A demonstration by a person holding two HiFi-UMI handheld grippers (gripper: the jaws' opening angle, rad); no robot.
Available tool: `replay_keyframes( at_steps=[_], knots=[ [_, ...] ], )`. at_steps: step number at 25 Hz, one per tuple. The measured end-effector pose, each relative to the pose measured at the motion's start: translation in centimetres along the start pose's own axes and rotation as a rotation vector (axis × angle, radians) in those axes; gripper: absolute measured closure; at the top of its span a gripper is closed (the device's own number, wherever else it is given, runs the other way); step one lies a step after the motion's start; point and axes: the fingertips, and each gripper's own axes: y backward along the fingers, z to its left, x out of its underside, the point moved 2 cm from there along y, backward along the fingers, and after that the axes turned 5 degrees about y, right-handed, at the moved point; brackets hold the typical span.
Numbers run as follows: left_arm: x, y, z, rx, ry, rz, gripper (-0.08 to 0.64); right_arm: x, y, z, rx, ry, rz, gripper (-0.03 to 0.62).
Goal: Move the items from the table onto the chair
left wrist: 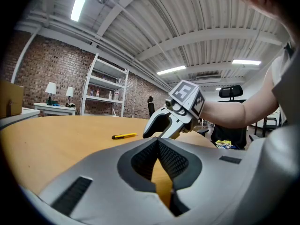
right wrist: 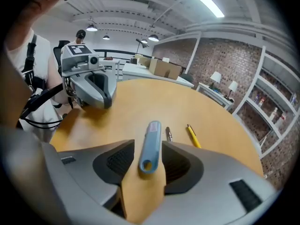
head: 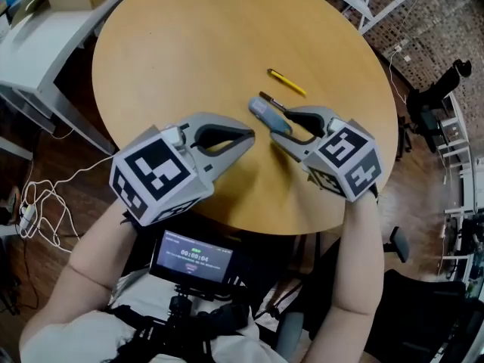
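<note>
- Jaws of the left gripper (head: 251, 136) are closed tip to tip with nothing between them; only bare table shows through the gap behind the pads.
- Jaws of the right gripper (head: 277, 127) stand apart on either side of the blue tool (head: 266, 114). A thin gap shows at the pad on the left of its view, and the other pad is just beside the tool, so they are not clamped on it.
- The blue tool lies flat on the table (head: 189, 44), lengthwise between the right jaws, its holed end toward the gripper body.
- A dark pen (head: 270, 100) lies just past the right jaw tips, close beside the far end of the blue tool.
- A yellow pen (head: 287, 82) lies a little farther out on the table, apart from the dark pen.
- The left gripper is low over the table's near edge, its tips pointing at the right gripper, the two near each other but not touching.
- A black chair (left wrist: 230, 91) shows behind the person's right arm, off the table.
</note>
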Motion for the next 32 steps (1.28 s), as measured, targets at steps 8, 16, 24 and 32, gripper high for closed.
replay_keyframes(
  at_steps=[8, 16, 24, 32],
  knots=[
    [-0.5, 0.2, -0.5, 0.005, 0.024, 0.015, 0.546, 0.6, -1.5, -0.1, -0.039, 0.026, 0.093, 0.477],
    [-0.2, 0.1, -0.2, 0.008, 0.011, 0.001, 0.546, 0.3, -0.3, 0.4, 0.044, 0.116, 0.071, 0.469],
    [0.2, 0.9, 1.0, 0.008, -0.001, -0.008, 0.543, -1.7, 5.8, 1.3, 0.180, 0.020, -0.189, 0.469],
    [-0.3, -1.4, -3.9, 0.160, 0.025, -0.034, 0.543, 1.0, 10.6, 2.6, 0.240, -0.160, -0.428, 0.469]
  ],
)
